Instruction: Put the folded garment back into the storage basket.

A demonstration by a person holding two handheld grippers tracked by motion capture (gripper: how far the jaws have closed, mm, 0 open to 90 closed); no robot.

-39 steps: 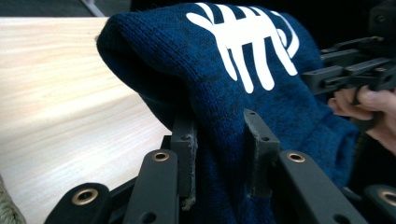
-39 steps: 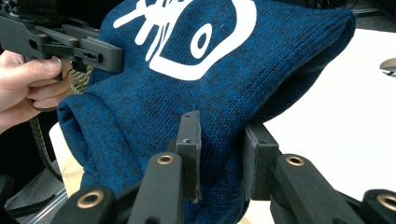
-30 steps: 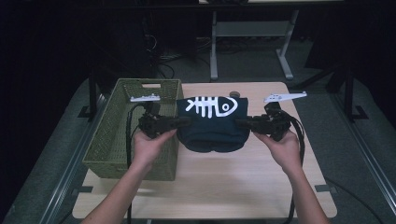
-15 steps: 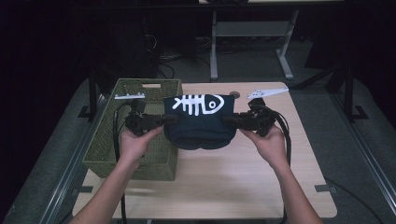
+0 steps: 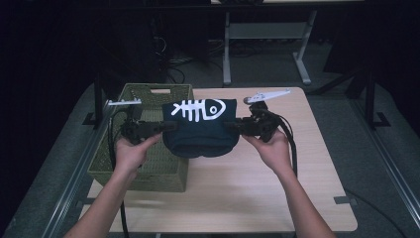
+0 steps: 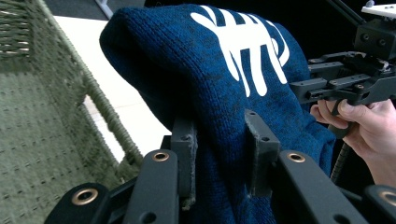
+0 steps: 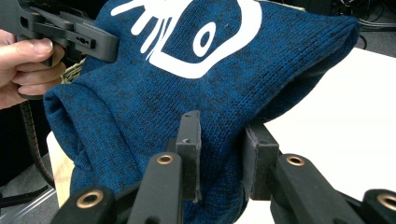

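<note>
A folded dark blue knit garment (image 5: 200, 131) with a white fish-skeleton print hangs in the air between my two grippers, over the table beside the basket's right wall. My left gripper (image 5: 167, 127) is shut on its left edge, and the fabric (image 6: 219, 88) is pinched between the pads (image 6: 185, 154). My right gripper (image 5: 232, 126) is shut on the right edge, the knit (image 7: 219, 84) bunched between its pads (image 7: 189, 149). The garment's lower part sags down between the two grips.
A green woven basket (image 5: 124, 163) stands at the table's left, its inside wall (image 6: 37, 140) close under my left gripper. The light wooden tabletop (image 5: 277, 198) lies open to the right and front. Desk legs and cables stand on the floor behind.
Both grippers have carried the garment leftward and slightly toward the back, so its left edge now hangs at the basket's right wall. Both grips stay shut.
</note>
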